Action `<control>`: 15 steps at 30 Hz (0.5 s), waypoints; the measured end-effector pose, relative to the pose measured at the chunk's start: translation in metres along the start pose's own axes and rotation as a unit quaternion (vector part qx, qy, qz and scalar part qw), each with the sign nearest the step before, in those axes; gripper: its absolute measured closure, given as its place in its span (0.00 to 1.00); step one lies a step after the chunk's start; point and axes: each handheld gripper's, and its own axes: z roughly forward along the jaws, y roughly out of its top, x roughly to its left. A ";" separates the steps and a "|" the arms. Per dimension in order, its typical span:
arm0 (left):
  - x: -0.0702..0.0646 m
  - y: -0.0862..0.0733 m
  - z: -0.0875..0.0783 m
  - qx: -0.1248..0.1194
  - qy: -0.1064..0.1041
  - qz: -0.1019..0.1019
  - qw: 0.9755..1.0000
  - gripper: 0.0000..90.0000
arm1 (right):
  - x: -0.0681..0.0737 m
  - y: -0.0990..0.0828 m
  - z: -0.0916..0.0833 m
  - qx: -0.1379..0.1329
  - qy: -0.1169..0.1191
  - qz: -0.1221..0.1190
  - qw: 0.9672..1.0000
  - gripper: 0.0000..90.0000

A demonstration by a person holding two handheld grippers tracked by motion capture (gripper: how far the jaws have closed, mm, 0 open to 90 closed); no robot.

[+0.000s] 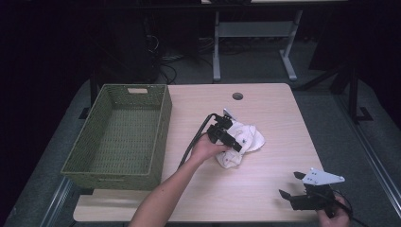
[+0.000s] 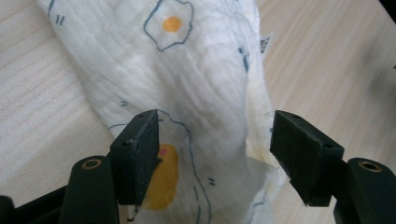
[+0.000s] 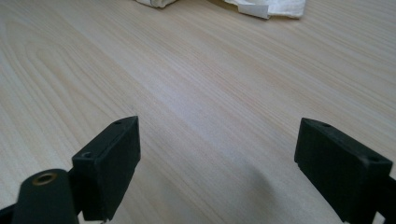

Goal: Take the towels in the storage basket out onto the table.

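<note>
A crumpled white cloth (image 1: 246, 142) printed with fried eggs lies at the middle of the wooden table (image 1: 265, 189). My left gripper (image 1: 234, 142) hovers right over it, open, its jaws straddling a fold of the cloth (image 2: 205, 93). My left gripper (image 2: 215, 144) has nothing pinched between its pads. My right gripper (image 1: 291, 185) rests near the table's front right edge, open and empty, well apart from the cloth. In the right gripper view, my right gripper (image 3: 217, 163) faces bare wood, and the cloth's edge (image 3: 261, 7) lies far ahead.
A green woven basket (image 1: 161, 127) stands empty on the left part of the table. A round cable hole (image 1: 238, 96) sits near the far edge. Beyond the table are a desk frame (image 1: 255, 42) and cables on the floor.
</note>
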 end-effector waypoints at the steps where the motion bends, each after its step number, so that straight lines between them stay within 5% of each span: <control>1: -0.001 -0.001 -0.001 -0.001 0.002 0.003 1.000 0.35 | 0.000 0.000 0.000 0.001 0.000 0.003 1.000 0.16; 15: -0.002 -0.020 -0.019 -0.038 -0.005 0.003 0.999 0.33 | 0.000 -0.001 0.002 0.005 -0.004 0.007 1.000 0.16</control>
